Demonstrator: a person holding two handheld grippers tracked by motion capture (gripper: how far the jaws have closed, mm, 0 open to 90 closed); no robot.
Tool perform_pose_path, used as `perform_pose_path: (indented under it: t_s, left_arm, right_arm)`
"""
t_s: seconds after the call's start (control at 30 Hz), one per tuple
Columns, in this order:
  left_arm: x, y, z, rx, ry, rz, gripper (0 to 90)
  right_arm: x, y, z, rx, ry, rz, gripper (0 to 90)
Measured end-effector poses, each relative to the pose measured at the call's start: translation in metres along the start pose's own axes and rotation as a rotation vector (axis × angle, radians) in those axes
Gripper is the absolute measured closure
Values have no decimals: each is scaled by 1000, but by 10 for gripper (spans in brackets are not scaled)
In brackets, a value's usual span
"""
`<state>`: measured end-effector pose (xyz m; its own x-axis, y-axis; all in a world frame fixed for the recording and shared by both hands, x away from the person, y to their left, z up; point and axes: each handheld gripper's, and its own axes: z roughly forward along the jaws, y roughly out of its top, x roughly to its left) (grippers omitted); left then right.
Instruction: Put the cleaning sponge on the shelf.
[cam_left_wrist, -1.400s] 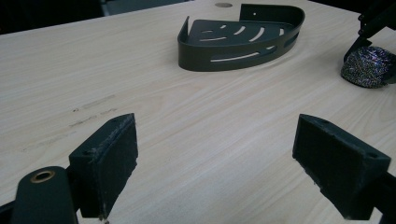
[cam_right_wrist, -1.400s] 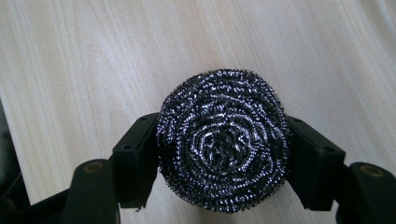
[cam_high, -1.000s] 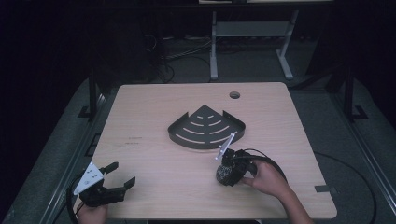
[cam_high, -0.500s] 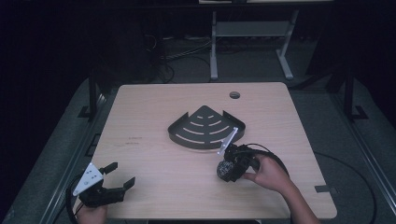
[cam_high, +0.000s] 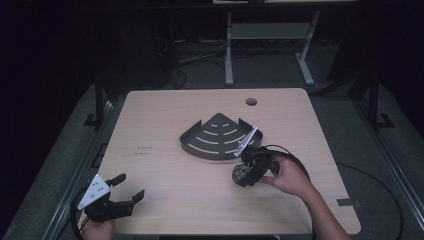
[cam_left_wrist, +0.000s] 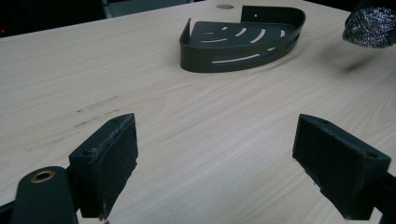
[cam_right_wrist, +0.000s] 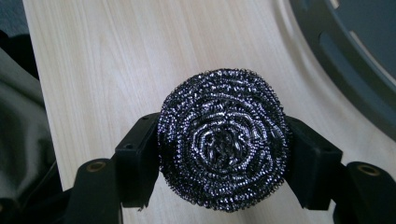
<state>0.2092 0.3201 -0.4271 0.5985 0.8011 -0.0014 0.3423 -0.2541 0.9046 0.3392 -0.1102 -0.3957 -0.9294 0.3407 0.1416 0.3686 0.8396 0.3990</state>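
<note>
A round steel-wool scourer (cam_right_wrist: 223, 142) sits squeezed between the two black jaws of my right gripper (cam_right_wrist: 223, 154), which is shut on it. From above, that gripper (cam_high: 243, 175) holds the scourer (cam_high: 241, 173) just above the table, in front of a dark fan-shaped slotted rack (cam_high: 216, 136). The rack (cam_left_wrist: 243, 39) lies flat near the table's middle, and the scourer (cam_left_wrist: 371, 29) hangs at its right in the left gripper view. My left gripper (cam_high: 124, 188) rests at the front left corner, open, with bare wood between its pads (cam_left_wrist: 109, 161).
The wooden table (cam_high: 165, 115) has a cable hole (cam_high: 251, 102) at the back right. A black cable (cam_high: 292, 159) loops behind the right hand. A metal stand (cam_high: 265, 35) is on the floor beyond the far edge.
The right gripper has lifted the scourer slightly and carried it a little toward the rack. The left gripper has stayed where it was.
</note>
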Motion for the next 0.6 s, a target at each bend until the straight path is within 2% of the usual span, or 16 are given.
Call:
perform_pose_path:
  t_s: [0.03, 0.27, 0.6]
  left_arm:
    - [0, 0, 0, -1, 0, 0, 134]
    - [0, 0, 0, 0, -1, 1, 134]
    - [0, 0, 0, -1, 0, 1, 134]
  right_arm:
    - [-2, 1, -1, -6, 9, 4, 340]
    - [-7, 6, -5, 13, -10, 1, 340]
    - [-11, 9, -7, 18, -10, -1, 340]
